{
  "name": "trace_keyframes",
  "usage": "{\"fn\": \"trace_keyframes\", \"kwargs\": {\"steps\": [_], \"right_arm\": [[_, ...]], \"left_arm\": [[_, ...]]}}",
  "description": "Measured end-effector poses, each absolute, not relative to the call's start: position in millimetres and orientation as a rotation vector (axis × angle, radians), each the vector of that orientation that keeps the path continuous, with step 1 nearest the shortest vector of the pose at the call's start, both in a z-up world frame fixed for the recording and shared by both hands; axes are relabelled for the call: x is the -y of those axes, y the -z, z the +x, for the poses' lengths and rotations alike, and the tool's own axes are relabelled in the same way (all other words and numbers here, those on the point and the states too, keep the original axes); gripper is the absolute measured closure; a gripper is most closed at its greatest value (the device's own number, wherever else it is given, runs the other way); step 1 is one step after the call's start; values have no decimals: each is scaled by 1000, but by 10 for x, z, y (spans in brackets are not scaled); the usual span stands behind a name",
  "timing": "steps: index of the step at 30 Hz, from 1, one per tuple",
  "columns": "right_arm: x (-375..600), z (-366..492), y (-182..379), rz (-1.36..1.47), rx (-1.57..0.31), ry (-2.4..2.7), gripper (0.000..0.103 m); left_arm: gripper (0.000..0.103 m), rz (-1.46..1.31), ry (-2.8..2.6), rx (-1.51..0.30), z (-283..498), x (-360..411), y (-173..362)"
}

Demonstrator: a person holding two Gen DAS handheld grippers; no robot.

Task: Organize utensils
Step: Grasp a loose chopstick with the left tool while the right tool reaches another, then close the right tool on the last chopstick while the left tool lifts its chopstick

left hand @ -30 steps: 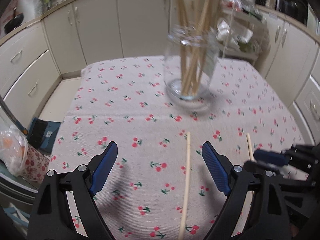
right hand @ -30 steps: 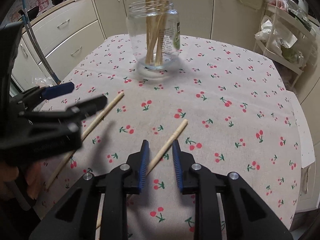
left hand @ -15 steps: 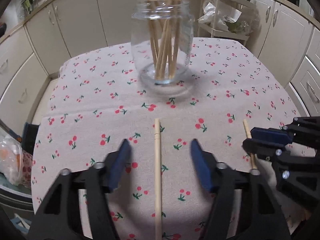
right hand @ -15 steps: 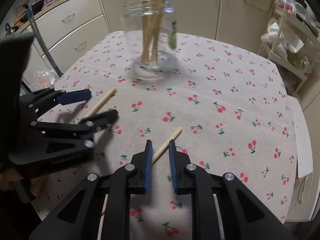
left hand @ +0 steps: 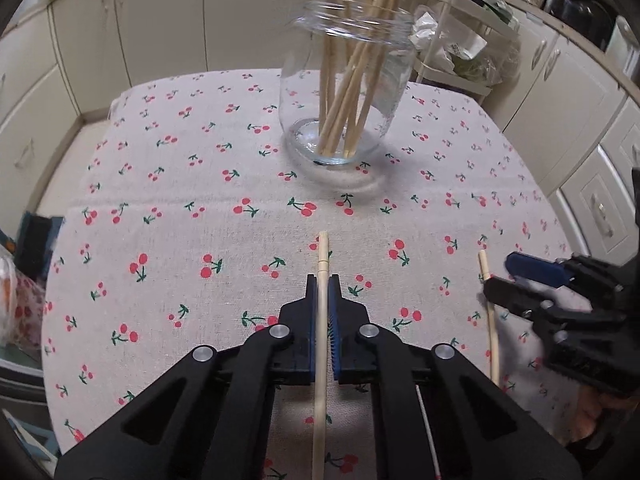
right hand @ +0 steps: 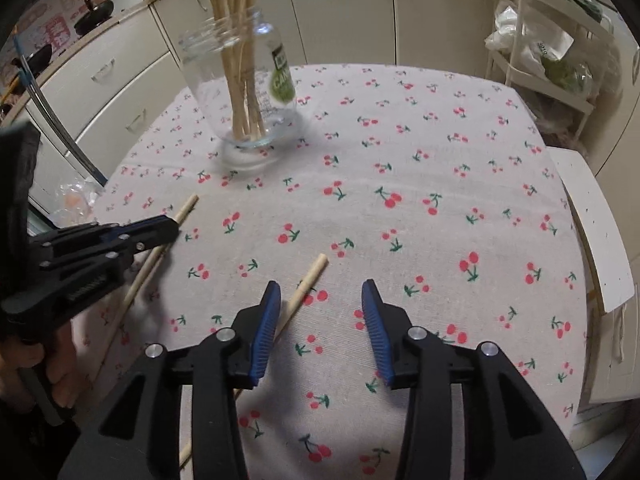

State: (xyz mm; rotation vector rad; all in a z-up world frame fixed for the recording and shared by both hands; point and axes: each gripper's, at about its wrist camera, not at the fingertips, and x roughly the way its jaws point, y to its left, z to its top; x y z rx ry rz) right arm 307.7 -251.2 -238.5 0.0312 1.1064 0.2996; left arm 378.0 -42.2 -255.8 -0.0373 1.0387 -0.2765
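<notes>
A glass jar (left hand: 345,92) holding several wooden chopsticks stands on the cherry-print tablecloth (left hand: 180,184); it also shows in the right wrist view (right hand: 244,88). My left gripper (left hand: 323,292) is shut on a loose chopstick (left hand: 321,344) that lies on the cloth pointing at the jar. A second chopstick (left hand: 490,312) lies to its right. My right gripper (right hand: 318,304) is open, with that second chopstick (right hand: 306,282) just inside its left finger (right hand: 266,320). The left gripper (right hand: 160,228) shows at the left of the right wrist view, closed on its chopstick (right hand: 188,208).
Cream kitchen cabinets (left hand: 160,20) surround the table. A white wire rack (right hand: 544,52) with bags stands at the back right. A white chair seat (right hand: 592,232) sits past the table's right edge. A plastic bag (left hand: 16,304) lies off the left edge.
My left gripper has closed from wide open onto the chopstick between its fingers. My right gripper has opened from nearly shut around the second chopstick, which lies on the cloth.
</notes>
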Motion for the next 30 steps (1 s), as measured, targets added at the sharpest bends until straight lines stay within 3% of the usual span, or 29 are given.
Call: {"fn": "trace_keyframes", "kwargs": {"steps": [2, 3, 4, 5, 8, 12, 14, 15, 17, 18, 24, 30], "right_arm": [[2376, 3052, 2398, -30, -1086, -336, 70], [2300, 3030, 2397, -68, -1077, -361, 83], [2263, 3010, 2393, -83, -1076, -383, 89], [2218, 3001, 2393, -94, -1075, -416, 90], [2237, 3019, 2394, -81, -1085, -418, 91], [2259, 3045, 2406, -64, -1104, -414, 91], [2203, 3015, 2404, -109, -1091, -408, 91], [2199, 3014, 2401, -114, -1088, -407, 91], [2223, 3018, 2404, -95, -1089, -407, 91], [2246, 3021, 2405, -79, -1090, -407, 92], [2342, 3032, 2420, -1, -1097, -411, 94], [2380, 3019, 2423, 43, -1093, -398, 94]], "left_arm": [[98, -46, 276, -1042, 3784, 405, 2565], [98, -42, 276, -1044, 3784, 406, 2564], [98, -40, 276, -1050, 3789, 410, 2565], [97, -35, 275, -1058, 3800, 421, 2563], [94, -34, 277, -1083, 3845, 438, 2547], [80, -4, 271, -1075, 3877, 504, 2540], [79, 23, 262, -1069, 3867, 550, 2537], [80, 48, 256, -1059, 3858, 583, 2542], [96, 83, 260, -1044, 3842, 614, 2549], [98, 88, 268, -1042, 3836, 615, 2546], [98, 22, 303, -947, 3806, 471, 2271], [98, -115, 352, -649, 3794, 231, 1514]]}}
